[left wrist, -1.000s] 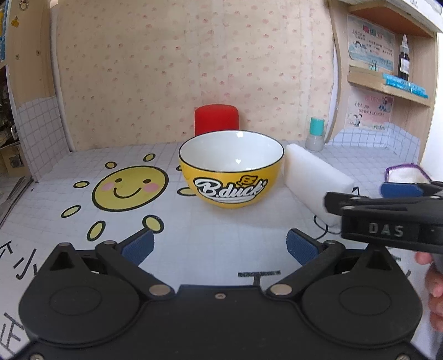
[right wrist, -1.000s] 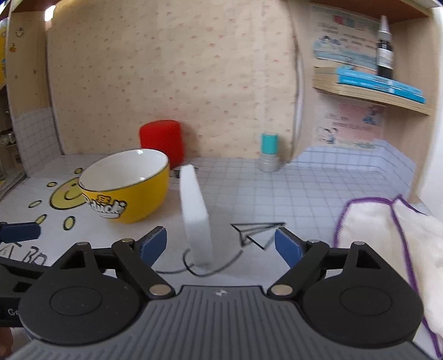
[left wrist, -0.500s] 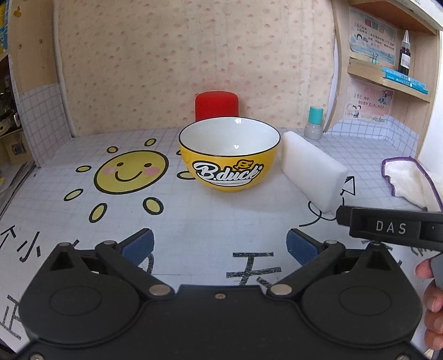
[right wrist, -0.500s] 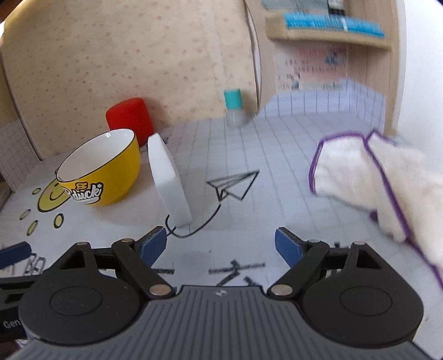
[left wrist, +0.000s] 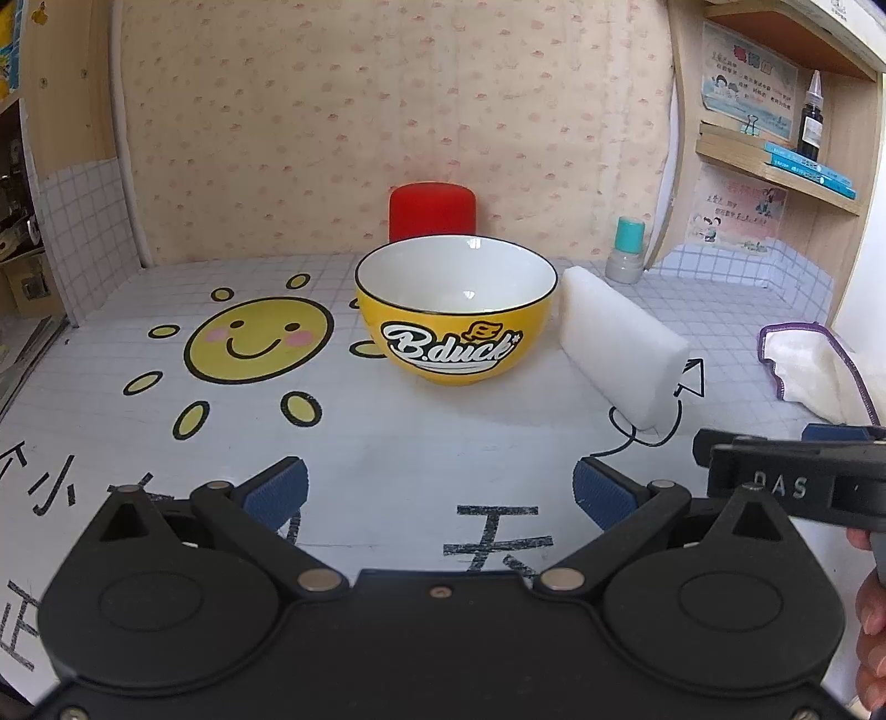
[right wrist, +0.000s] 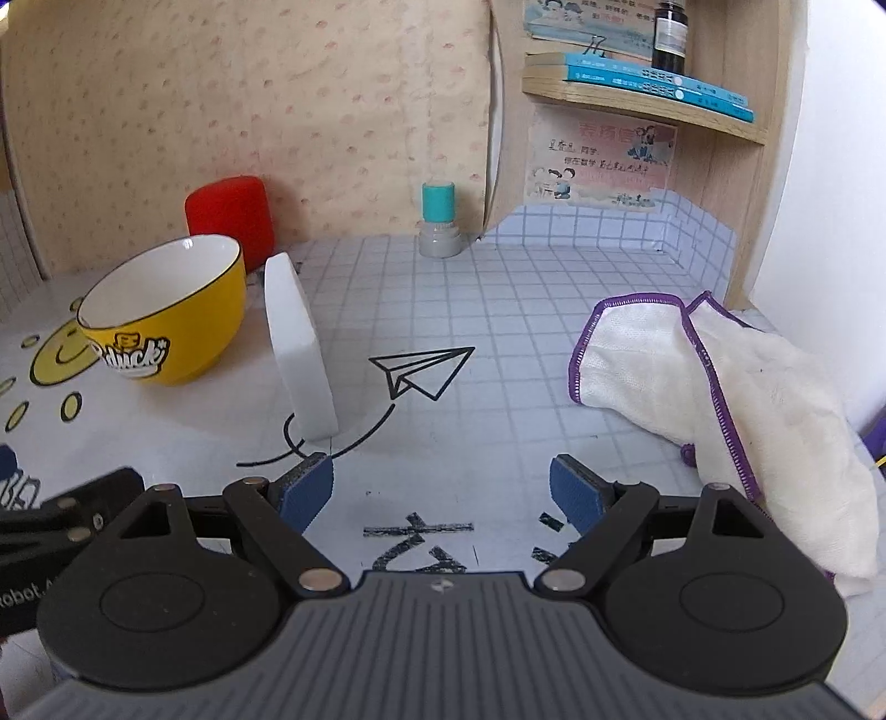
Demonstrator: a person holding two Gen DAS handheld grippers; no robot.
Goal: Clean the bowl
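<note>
A yellow bowl (left wrist: 455, 315) with a white inside and "B.duck" lettering stands upright mid-table; the right wrist view has the bowl (right wrist: 166, 315) at the left. A white sponge block (left wrist: 617, 343) stands on edge just right of it, and this sponge (right wrist: 299, 354) lies ahead-left of my right gripper. My left gripper (left wrist: 440, 490) is open and empty, well short of the bowl. My right gripper (right wrist: 443, 490) is open and empty too, its left pad near the sponge's near end. A white cloth (right wrist: 731, 399) with purple trim lies to the right.
A red cylinder (left wrist: 433, 213) stands behind the bowl by the back wall, and a teal-capped bottle (right wrist: 439, 221) near the corner. Shelves with books and a dark bottle (right wrist: 670, 33) hang at the right. The table (left wrist: 443, 437) carries a sun drawing and a paper-plane drawing.
The left gripper has backed away from the bowl and stays open. The right gripper has swung right towards the cloth, then levelled out; it stays open and empty.
</note>
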